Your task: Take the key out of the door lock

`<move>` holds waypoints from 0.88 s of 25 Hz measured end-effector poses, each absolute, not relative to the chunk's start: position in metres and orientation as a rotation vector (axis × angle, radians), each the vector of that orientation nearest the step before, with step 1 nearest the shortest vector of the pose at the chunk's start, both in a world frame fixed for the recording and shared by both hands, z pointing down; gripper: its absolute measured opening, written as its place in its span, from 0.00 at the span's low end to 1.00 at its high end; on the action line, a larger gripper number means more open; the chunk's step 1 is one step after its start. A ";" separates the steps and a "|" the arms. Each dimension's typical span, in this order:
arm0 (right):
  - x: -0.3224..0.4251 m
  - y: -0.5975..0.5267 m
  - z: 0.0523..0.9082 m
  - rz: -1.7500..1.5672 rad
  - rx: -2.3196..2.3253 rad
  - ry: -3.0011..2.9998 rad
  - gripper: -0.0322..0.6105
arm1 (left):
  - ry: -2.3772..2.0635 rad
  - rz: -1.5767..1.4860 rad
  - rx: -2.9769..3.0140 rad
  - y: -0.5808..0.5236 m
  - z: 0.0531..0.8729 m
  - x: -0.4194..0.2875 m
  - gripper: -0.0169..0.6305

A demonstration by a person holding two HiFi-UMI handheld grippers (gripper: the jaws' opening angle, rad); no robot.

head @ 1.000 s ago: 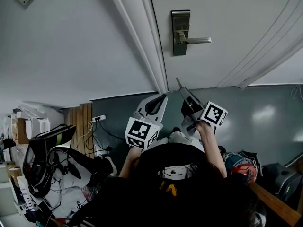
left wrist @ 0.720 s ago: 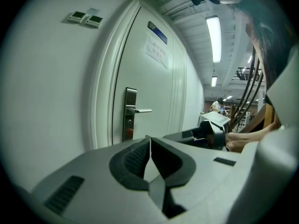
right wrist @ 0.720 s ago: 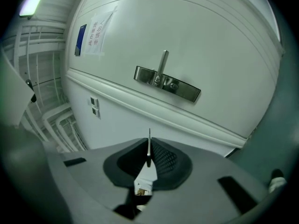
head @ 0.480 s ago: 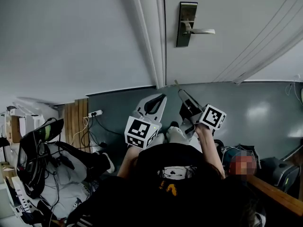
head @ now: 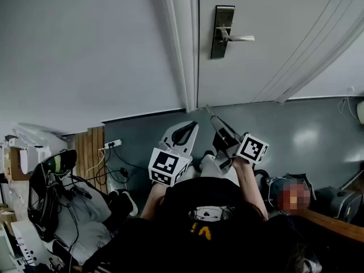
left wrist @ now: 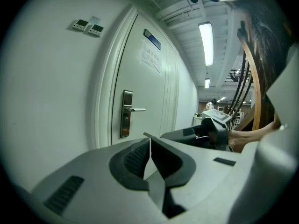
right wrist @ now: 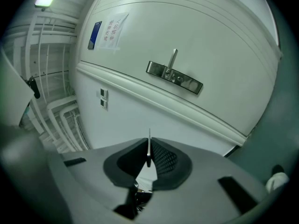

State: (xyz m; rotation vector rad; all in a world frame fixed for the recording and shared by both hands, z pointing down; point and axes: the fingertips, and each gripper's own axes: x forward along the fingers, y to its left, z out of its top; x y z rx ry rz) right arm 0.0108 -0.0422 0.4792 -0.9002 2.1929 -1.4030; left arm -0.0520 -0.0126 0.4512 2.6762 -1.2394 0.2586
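1. My right gripper (right wrist: 148, 157) has its jaws drawn narrow, clamped on the key (right wrist: 149, 146). The thin metal blade stands edge-on between the ribbed pads (right wrist: 163, 158) and sticks out past the tips.
2. The key is well apart from the door (head: 273, 44), low in front of it and above the grey floor (head: 310, 132).
3. My left gripper (left wrist: 149, 146) is closed, jaw against jaw, with nothing between. It sits just beside the right gripper, on its left.
4. The lock plate (head: 222, 32) is mounted upright on the door, near the frame (head: 190, 50). Its lever handle (head: 239, 38) points away from the frame. The keyhole is too small to make out.
5. A power strip (head: 114, 143) and tangled cables (head: 68, 203) lie on the floor by the wall (head: 85, 50).
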 end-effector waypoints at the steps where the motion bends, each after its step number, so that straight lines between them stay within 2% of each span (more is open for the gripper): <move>1: 0.012 -0.039 0.480 -1.398 -0.910 2.194 0.08 | -1.240 0.252 2.680 -0.010 0.451 -0.053 0.04; 15: -0.028 -0.017 0.431 -1.317 -0.919 2.221 0.08 | -1.254 0.229 2.720 0.016 0.405 -0.102 0.04; 22: -0.021 -0.010 0.437 -1.319 -0.925 2.215 0.08 | -1.243 0.227 2.732 0.025 0.409 -0.093 0.04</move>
